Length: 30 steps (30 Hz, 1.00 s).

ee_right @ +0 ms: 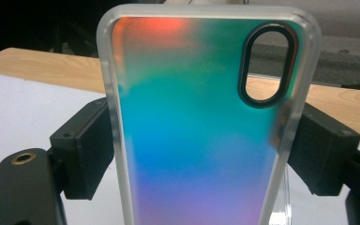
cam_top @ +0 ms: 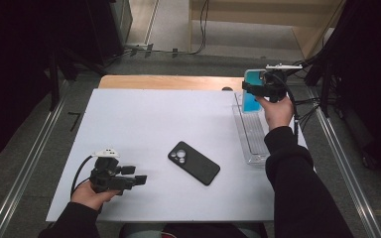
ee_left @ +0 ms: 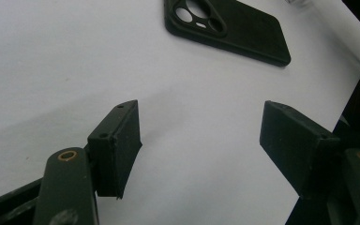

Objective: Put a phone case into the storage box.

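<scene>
I have the right claw (cam_top: 256, 91) clamped across the iridescent phone case (ee_right: 201, 122), gripping its long edges so it stands upright above the far end of the clear tray (cam_top: 250, 144). Left of that tray, my left claw (ee_left: 199, 140) waits released near the black phone (cam_top: 194, 162), probably to steady it.

Lab recording bay: white table (cam_top: 129, 124), floor rails (cam_top: 25, 163), black curtains (cam_top: 10, 59), cables (cam_top: 198, 29).
</scene>
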Available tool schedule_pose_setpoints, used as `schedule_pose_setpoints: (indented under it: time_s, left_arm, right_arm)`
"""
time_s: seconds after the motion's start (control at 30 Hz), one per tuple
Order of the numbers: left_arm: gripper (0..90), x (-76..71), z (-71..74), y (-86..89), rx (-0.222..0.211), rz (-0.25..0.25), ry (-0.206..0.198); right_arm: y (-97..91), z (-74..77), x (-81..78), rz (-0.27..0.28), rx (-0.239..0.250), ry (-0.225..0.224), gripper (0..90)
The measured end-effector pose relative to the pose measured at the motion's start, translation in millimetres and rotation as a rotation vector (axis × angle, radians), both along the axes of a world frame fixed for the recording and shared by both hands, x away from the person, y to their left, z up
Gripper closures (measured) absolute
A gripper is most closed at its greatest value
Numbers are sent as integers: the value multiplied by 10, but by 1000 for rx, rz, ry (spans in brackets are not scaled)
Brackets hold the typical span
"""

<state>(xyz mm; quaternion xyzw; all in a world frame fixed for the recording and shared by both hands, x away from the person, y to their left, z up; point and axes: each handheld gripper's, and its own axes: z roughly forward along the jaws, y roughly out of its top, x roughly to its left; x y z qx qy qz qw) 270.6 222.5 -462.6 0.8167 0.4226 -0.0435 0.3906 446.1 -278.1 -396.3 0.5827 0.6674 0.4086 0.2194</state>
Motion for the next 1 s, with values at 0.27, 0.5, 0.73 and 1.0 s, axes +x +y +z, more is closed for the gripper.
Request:
schedule_pose_setpoints:
  time_s: [0.27, 0.5, 0.73, 1.0]
  left_arm:
    - [295, 8, -8, 0, -5, -5, 6]
    - [295, 8, 3, 16, -21, 6, 4]
    - [295, 7, 1, 4, -21, 3, 7]
    - [295, 10, -1, 9, -19, 4, 7]
  right_arm:
    - [-1, -204, 161, -13, -25, -1, 155]
    - [4, -349, 266, -18, -14, -2, 153]
    - [12, -471, 335, -51, -24, 22, 149]
    - [18, -542, 389, -72, -4, 21, 148]
